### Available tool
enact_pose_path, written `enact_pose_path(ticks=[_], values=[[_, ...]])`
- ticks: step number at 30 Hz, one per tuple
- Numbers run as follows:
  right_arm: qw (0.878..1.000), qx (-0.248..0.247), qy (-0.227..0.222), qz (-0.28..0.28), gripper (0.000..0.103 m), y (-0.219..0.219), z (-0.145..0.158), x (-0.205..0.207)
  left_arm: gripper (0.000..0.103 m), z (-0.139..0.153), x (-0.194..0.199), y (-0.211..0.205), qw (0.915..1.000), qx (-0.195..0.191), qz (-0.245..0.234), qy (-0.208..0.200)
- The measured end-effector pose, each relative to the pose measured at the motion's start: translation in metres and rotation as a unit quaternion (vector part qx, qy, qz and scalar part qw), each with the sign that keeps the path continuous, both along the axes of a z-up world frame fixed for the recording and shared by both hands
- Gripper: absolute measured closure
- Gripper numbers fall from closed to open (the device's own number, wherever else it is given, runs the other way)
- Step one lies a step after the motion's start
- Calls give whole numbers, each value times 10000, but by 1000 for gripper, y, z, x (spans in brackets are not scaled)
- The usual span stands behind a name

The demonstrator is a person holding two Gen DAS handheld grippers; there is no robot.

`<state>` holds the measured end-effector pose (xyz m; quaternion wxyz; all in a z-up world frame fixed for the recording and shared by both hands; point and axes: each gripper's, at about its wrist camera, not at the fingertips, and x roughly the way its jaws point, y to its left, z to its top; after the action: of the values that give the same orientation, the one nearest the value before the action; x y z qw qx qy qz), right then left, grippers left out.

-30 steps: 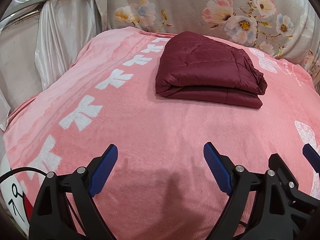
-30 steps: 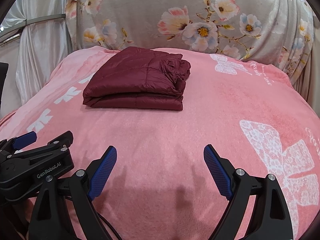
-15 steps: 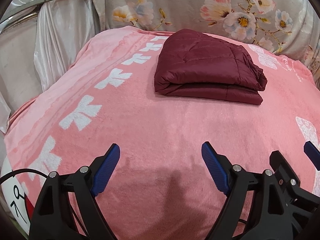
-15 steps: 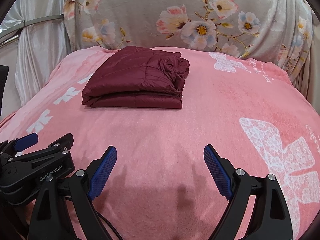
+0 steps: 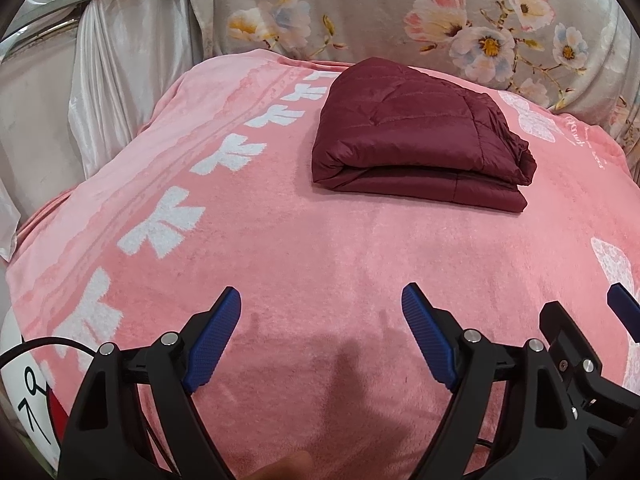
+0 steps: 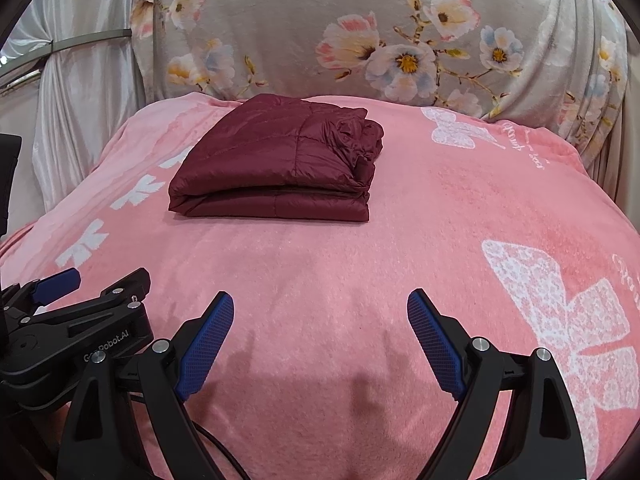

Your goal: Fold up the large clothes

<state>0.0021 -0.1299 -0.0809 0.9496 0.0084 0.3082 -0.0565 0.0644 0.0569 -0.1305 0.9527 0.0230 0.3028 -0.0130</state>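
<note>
a pink blanket [image 5: 320,264] with white bows is spread over the whole surface; a grey floral cover [image 6: 360,32] is draped behind it, with pale curtains [image 5: 120,60] off to the left; the dark red puffer jacket [image 5: 416,136] is seen folded into a neat stack, laid flat toward the far end of the blanket, a bit left of centre in the right wrist view; the left gripper [image 5: 322,338] is held spread wide with nothing between its blue pads; the right gripper [image 6: 320,344] is likewise released and empty; both are kept low and well apart from the jacket.
</note>
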Motion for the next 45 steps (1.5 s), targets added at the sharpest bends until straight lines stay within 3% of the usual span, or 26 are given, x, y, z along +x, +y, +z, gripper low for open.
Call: enact_pose_path(ticks=[36,45], values=[[10000,6,24,7,17,-7,14,21,24,16,18,-5,9999,22,-11,-117],[10000,60,13,-61,17,-10,15,30,27,22,19,-13,9989,217,-17,-424]])
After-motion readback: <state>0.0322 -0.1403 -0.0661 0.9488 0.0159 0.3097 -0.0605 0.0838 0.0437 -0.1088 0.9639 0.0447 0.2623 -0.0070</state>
